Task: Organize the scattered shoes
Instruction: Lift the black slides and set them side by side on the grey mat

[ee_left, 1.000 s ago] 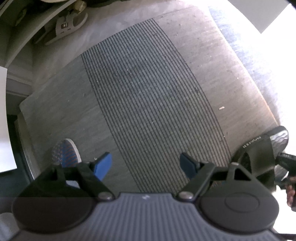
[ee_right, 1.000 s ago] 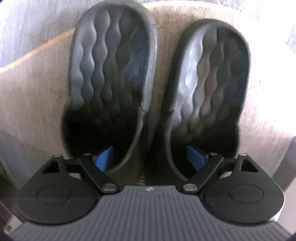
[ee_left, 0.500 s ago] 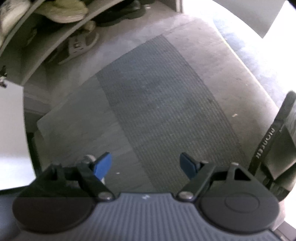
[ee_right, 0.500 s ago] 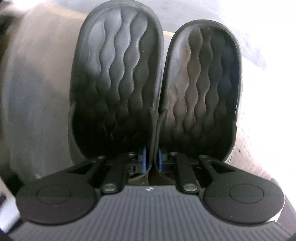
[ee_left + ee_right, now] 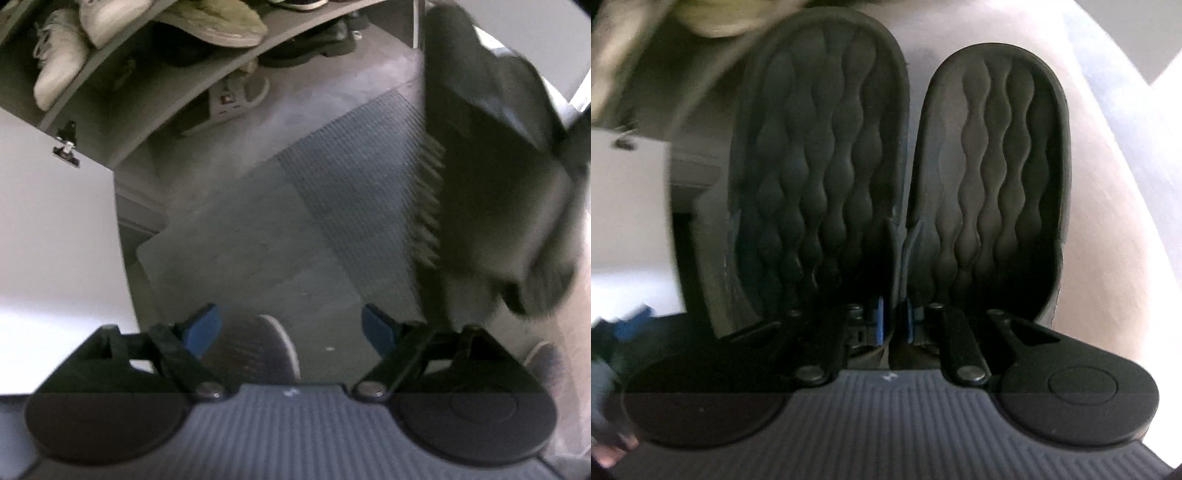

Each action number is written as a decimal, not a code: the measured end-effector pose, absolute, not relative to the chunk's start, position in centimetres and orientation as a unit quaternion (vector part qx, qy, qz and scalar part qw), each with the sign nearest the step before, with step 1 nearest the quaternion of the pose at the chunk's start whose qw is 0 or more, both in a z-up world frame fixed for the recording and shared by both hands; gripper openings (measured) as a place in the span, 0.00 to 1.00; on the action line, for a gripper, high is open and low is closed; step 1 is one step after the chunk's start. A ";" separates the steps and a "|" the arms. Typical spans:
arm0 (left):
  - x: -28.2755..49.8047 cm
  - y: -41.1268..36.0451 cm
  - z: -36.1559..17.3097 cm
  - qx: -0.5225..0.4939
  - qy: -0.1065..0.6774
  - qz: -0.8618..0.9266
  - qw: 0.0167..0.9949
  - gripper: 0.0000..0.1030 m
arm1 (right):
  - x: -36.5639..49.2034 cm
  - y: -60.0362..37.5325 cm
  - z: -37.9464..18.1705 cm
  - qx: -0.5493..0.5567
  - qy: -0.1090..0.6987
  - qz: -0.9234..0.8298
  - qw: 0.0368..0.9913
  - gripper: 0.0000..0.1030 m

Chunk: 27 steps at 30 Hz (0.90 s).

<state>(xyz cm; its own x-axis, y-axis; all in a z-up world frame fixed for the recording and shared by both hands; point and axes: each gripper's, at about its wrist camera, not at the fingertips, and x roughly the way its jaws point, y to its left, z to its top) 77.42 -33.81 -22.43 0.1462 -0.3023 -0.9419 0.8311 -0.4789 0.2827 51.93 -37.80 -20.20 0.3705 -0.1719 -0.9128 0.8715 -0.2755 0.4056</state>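
My right gripper (image 5: 894,325) is shut on the touching inner walls of a pair of black slide sandals, the left slide (image 5: 820,166) and the right slide (image 5: 1001,184), held in the air side by side. In the left wrist view the same pair (image 5: 491,177) shows blurred at the upper right, above the mat. My left gripper (image 5: 291,328) is open and empty, low over the floor, with the toe of a dark shoe with a white sole rim (image 5: 258,350) between its fingers.
A shoe rack (image 5: 207,74) stands at the upper left with white sneakers (image 5: 62,55) and a green-grey shoe (image 5: 218,22) on its shelf and more shoes under it. A ribbed grey door mat (image 5: 347,184) covers the floor. A white panel (image 5: 55,240) is at the left.
The right gripper has lifted the pair of slides off the floor and carried them toward the rack. The left gripper has tilted up, bringing the rack and the dark shoe toe into view.
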 end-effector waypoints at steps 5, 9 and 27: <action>81.4 -36.0 -24.3 0.596 0.235 -0.607 0.470 0.83 | 59.2 -46.8 -18.9 0.588 0.300 -0.464 0.590 0.14; 83.5 -39.0 -25.1 0.592 0.217 -0.609 0.480 0.83 | 64.9 -54.8 -19.5 0.551 0.318 -0.449 0.628 0.14; 87.3 -49.7 -25.5 0.563 0.295 -0.575 0.515 0.84 | 71.1 -58.1 -18.1 0.536 0.337 -0.462 0.621 0.04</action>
<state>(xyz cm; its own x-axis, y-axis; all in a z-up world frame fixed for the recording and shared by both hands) 87.27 -49.68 -25.47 0.1652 -0.2593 -0.9516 0.9246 -0.2950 0.2409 71.13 -58.05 -18.14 0.3454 -0.2125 -0.9141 0.9352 -0.0026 0.3540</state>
